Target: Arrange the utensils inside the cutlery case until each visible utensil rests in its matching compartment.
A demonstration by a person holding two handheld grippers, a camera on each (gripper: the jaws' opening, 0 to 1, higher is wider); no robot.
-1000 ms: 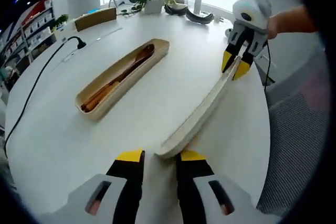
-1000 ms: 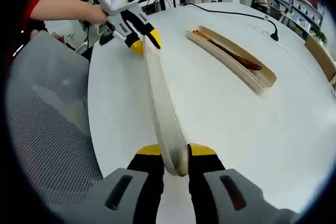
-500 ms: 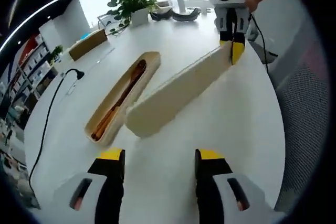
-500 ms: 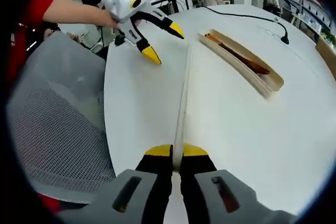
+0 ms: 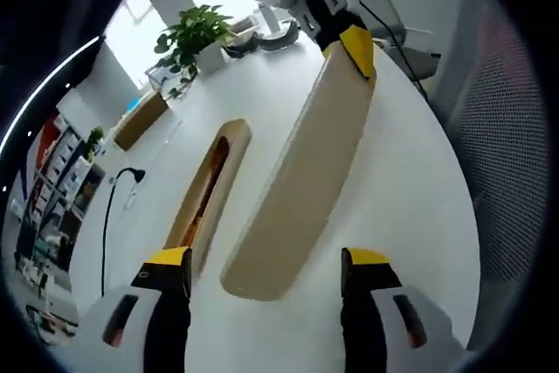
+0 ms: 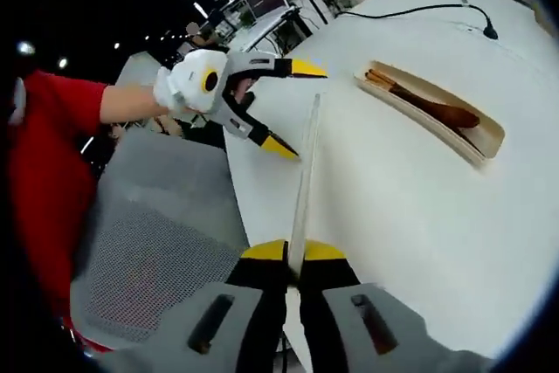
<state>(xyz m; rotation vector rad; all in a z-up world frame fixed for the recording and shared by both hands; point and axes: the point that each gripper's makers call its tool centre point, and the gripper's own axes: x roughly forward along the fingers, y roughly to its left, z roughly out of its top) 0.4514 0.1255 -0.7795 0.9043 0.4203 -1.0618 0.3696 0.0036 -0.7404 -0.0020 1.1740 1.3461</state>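
A long beige case lid (image 5: 301, 172) hangs above the white table (image 5: 410, 207), and my right gripper (image 5: 354, 50) is shut on its far end. In the right gripper view the lid (image 6: 304, 172) shows edge-on, rising from my right gripper (image 6: 293, 255). My left gripper (image 5: 269, 261) stands open just short of the lid's near end, touching nothing. Held by a hand with a red sleeve, it appears as the left gripper (image 6: 295, 107), jaws apart beside the lid's tip. The open case base (image 5: 208, 189) lies left of the lid with brown wooden utensils (image 6: 432, 109) inside.
A grey mesh chair (image 6: 148, 251) stands at the table's edge. A black cable (image 5: 112, 207) runs along the far side of the table. A potted plant (image 5: 194, 37) and a wooden box (image 5: 140, 118) sit at the back.
My left gripper has let go of the lid's end and opened wide. My right gripper has lifted the lid and rolled it, still shut on its other end.
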